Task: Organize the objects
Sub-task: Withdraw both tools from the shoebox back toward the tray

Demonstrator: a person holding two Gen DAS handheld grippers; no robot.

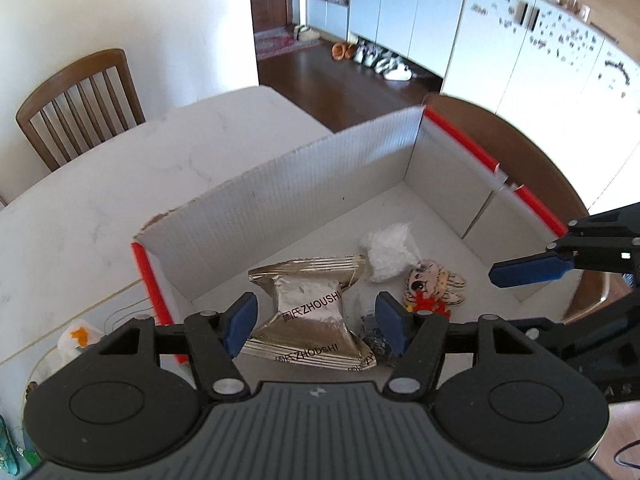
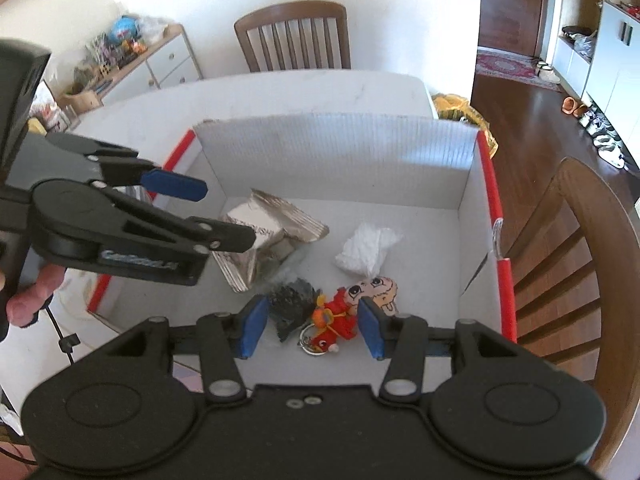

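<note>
Corrugated white cardboard box point(image 1: 320, 168), matt. Foil packet point(image 1: 312, 312), glossy, crinkled. Cloth doll keychain point(image 2: 360, 304). Tongs point(image 1: 316, 320): matt black plastic, blue pads point(image 1: 240, 320). Counter point(image 1: 120, 184): smooth white. Wooden chair point(image 2: 292, 36).

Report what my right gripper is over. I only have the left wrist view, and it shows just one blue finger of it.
Observer: The right gripper is open, and its pads frame the red doll keychain lying on the floor of the box.
Operator: Check that doll for a ring.
Observer: A metal key ring lies at its near end, by the red feet.
Operator: Name what lies left of it.
Observer: A dark crinkled packet, right beside the doll. Your view shows only a corner of it.
</note>
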